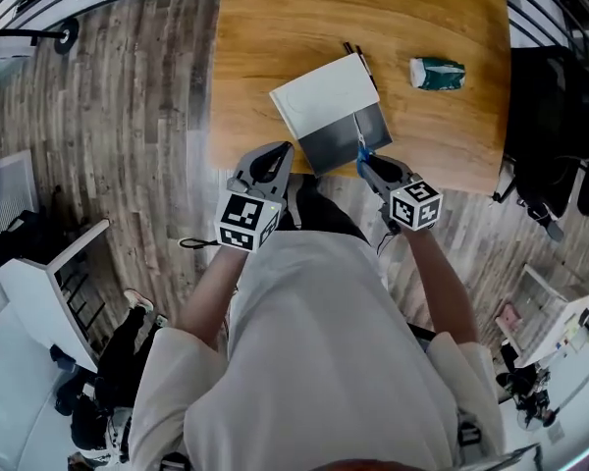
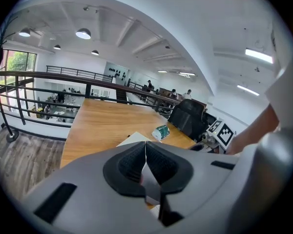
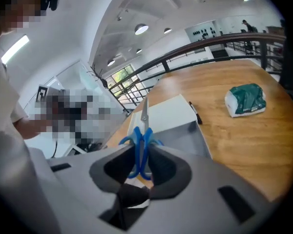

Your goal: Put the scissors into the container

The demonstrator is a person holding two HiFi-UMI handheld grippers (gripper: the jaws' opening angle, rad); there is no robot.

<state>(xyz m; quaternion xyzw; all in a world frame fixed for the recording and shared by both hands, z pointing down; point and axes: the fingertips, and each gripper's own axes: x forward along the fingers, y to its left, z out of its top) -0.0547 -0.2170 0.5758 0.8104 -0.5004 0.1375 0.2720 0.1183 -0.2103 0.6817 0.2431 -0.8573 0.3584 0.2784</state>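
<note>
Blue-handled scissors (image 3: 141, 147) are clamped by their handles in my right gripper (image 3: 142, 155), with the closed blades (image 3: 144, 112) pointing forward and up. In the head view the scissors (image 1: 361, 149) hang over the near right part of the open grey container (image 1: 336, 137), which sits at the wooden table's (image 1: 275, 27) near edge. A white lid (image 1: 324, 94) lies against the container's far side. My left gripper (image 1: 279, 155) is shut with nothing in it, just off the container's near left corner. In its own view the left gripper (image 2: 145, 160) has its jaws pressed together.
A crumpled green packet (image 1: 437, 74) lies on the table to the right of the container, also seen from the right gripper (image 3: 245, 100). A black pen (image 3: 194, 112) rests beside the lid. A black office chair (image 1: 560, 116) stands right of the table, and a railing (image 2: 49, 77) runs behind it.
</note>
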